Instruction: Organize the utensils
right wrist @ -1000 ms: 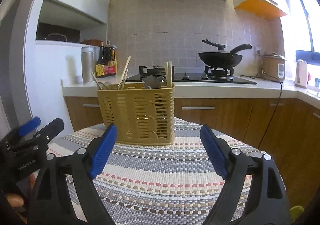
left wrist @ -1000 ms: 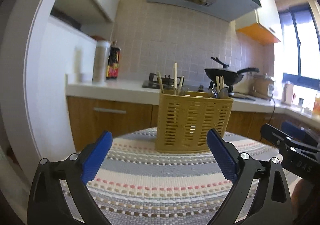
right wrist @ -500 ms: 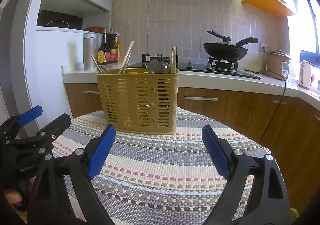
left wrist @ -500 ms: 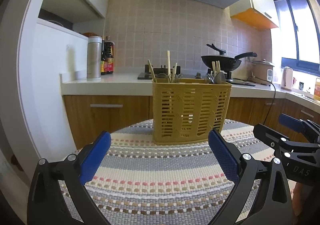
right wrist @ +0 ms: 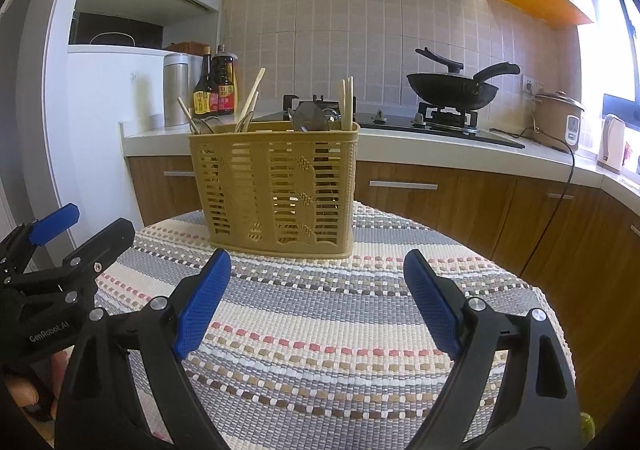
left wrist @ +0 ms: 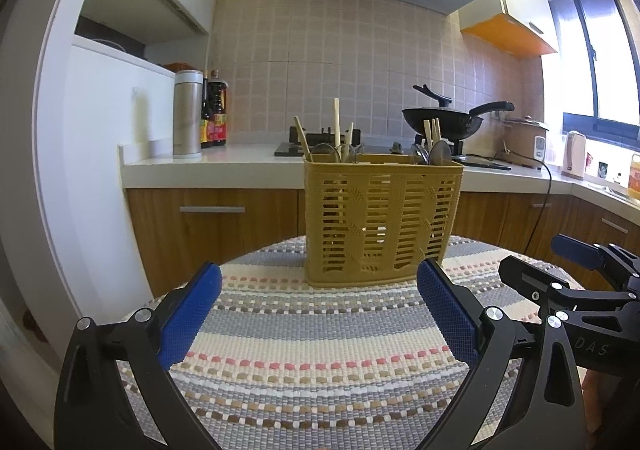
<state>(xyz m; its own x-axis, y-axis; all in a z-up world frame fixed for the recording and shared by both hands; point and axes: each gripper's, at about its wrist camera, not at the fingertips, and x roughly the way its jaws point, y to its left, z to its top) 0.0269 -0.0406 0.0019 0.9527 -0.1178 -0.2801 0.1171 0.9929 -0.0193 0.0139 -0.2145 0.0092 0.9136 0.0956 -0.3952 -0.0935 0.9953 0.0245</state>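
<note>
A tan slotted utensil basket (left wrist: 380, 221) (right wrist: 276, 185) stands upright at the far side of a round table covered with a striped woven cloth (left wrist: 320, 354) (right wrist: 320, 334). Wooden chopsticks (left wrist: 337, 125) (right wrist: 347, 101) and metal spoons (left wrist: 439, 150) (right wrist: 310, 117) stick out of its top. My left gripper (left wrist: 320, 308) is open over the cloth, short of the basket, with nothing between its blue pads. My right gripper (right wrist: 318, 298) is likewise open and empty, a little before the basket. Each gripper shows at the edge of the other's view.
Behind the table runs a kitchen counter (right wrist: 440, 153) with wooden cabinets, a gas hob, a black wok (right wrist: 452, 87), sauce bottles (right wrist: 216, 85), a steel flask (left wrist: 187, 113), a rice cooker (right wrist: 558, 117) and a kettle (left wrist: 574, 153). A white fridge (left wrist: 100, 137) stands at left.
Both views have tilted and shifted a little, so the basket sits higher and more level in frame. Both grippers remain open and empty above the cloth.
</note>
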